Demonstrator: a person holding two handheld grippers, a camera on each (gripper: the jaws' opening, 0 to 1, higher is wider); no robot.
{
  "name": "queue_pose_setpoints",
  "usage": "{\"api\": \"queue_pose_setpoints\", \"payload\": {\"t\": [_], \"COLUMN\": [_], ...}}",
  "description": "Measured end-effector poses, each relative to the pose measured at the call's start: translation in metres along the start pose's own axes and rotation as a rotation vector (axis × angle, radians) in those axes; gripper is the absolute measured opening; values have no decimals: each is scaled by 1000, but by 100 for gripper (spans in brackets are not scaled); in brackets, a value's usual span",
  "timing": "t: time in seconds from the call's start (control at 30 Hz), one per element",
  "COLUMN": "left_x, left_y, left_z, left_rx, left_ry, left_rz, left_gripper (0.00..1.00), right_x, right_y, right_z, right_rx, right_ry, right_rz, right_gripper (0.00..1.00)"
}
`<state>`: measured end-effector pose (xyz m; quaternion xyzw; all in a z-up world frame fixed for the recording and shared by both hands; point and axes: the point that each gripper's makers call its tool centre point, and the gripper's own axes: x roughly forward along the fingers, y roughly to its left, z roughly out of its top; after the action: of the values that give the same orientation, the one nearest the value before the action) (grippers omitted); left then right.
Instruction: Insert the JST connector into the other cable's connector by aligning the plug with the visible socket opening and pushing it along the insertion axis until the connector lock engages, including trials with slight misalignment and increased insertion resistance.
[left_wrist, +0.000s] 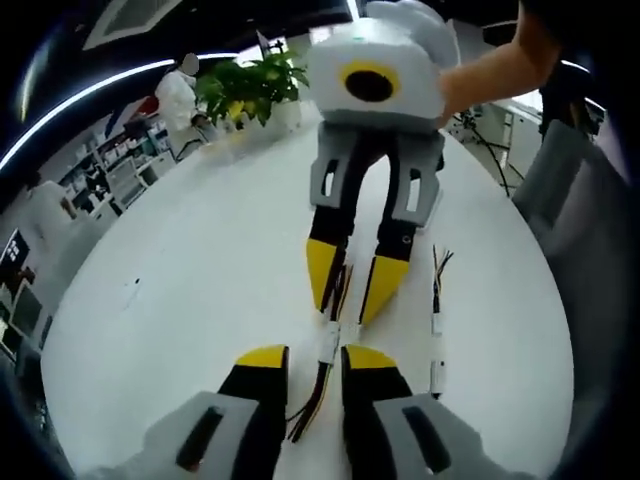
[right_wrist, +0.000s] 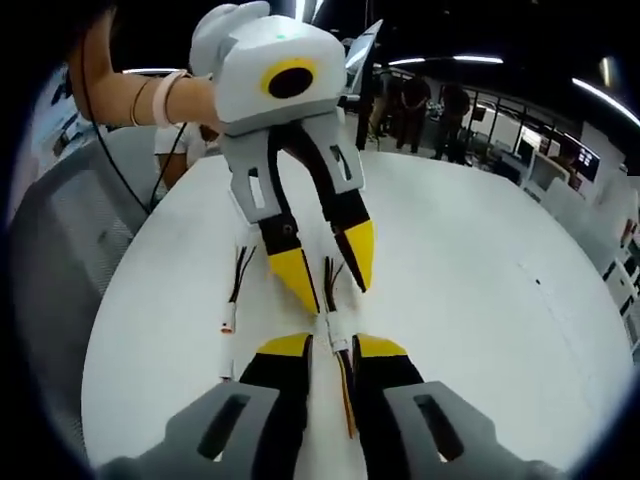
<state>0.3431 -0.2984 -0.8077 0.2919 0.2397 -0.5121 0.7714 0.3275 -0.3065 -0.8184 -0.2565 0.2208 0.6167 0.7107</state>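
**Two handheld grippers facing each other over a pair of cables on a white table**

Nearest the lens in the left gripper view, the left gripper (left_wrist: 315, 358) is seen rising from the bottom edge, its yellow-tipped black jaws parted by a narrow gap. A cable (left_wrist: 312, 400) of dark and yellow wires is seen running through that gap; whether the jaws actually press on it cannot be told. The white table (left_wrist: 190, 260) is shown beneath everything, round-edged and bare over most of its surface. Opposite, the right gripper (left_wrist: 348, 300) is held by a person's hand (left_wrist: 490, 65) and is pointed down toward the table, its jaws slightly apart with the tips lowered to either side of a second wire bundle (left_wrist: 343, 283). Between the two sets of tips, small white connector pieces (left_wrist: 329, 340) are seen lying in line on the table; whether plug and socket are already joined cannot be told. A separate spare cable (left_wrist: 437, 320) with white connectors is laid just beside the right gripper. Green plants (left_wrist: 250, 85) are visible at the far table edge.

In the right gripper view the same arrangement is repeated: the right gripper (right_wrist: 330, 348) at the bottom, the left gripper (right_wrist: 335, 280) opposite, the connector pieces (right_wrist: 334, 330) between them, and the spare cable (right_wrist: 233, 295) apart on the table (right_wrist: 470, 300).
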Motion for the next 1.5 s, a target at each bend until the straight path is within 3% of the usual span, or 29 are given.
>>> {"api": "queue_pose_setpoints", "payload": {"t": [0.6, 0.87, 1.33, 1.5], "left_x": [-12, -13, -23, -25], "left_y": [-11, -18, -41, -53], "left_z": [5, 0, 7, 0], "left_rx": [-15, 8, -10, 3], "left_ry": [-14, 9, -37, -5], "left_rz": [-5, 10, 5, -10], "left_gripper": [26, 24, 22, 22], "right_x": [-18, -23, -31, -32], "right_y": [7, 10, 33, 44], "right_z": [3, 7, 4, 1], "right_rx": [-12, -19, -26, -35], "right_ry": [5, -2, -1, 3], "right_rz": [-5, -12, -5, 2], "right_gripper": [20, 20, 20, 20]}}
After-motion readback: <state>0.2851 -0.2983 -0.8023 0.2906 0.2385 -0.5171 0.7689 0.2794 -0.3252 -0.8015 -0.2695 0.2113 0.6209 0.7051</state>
